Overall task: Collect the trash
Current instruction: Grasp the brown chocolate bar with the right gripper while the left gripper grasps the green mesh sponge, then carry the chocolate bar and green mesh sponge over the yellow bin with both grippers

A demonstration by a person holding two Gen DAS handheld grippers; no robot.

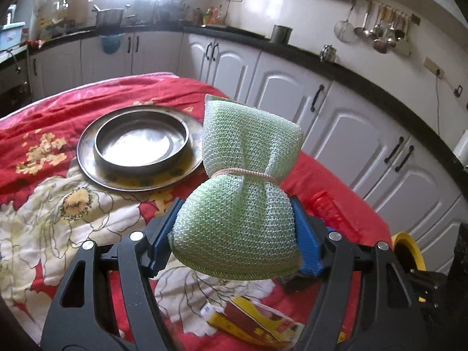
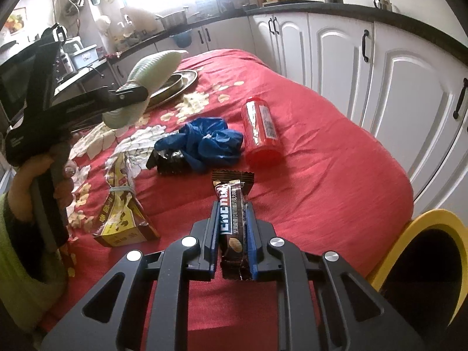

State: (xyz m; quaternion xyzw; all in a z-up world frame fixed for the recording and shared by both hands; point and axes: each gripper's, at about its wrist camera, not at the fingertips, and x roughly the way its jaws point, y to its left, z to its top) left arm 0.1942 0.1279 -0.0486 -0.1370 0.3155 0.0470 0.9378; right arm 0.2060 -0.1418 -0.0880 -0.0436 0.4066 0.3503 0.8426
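Note:
My left gripper (image 1: pixel 235 234) is shut on a green mesh scrub sponge (image 1: pixel 245 181) tied at its middle, held above the red flowered tablecloth (image 1: pixel 38 117). The sponge also shows in the right wrist view (image 2: pixel 152 73), raised at the left. My right gripper (image 2: pixel 233 231) is shut on a brown snack bar wrapper (image 2: pixel 232 216), above the cloth near the table's front. On the table lie a yellow-brown snack bag (image 2: pixel 122 204), a black wrapper (image 2: pixel 168 161), a crumpled blue plastic bag (image 2: pixel 207 143) and a red can (image 2: pixel 260 131) on its side.
A yellow-rimmed bin (image 2: pixel 424 269) stands at the table's right edge; it also shows in the left wrist view (image 1: pixel 409 251). A steel bowl (image 1: pixel 140 143) sits on a steel plate (image 1: pixel 87 158) at the far side. White kitchen cabinets (image 2: pixel 351 58) run behind the table.

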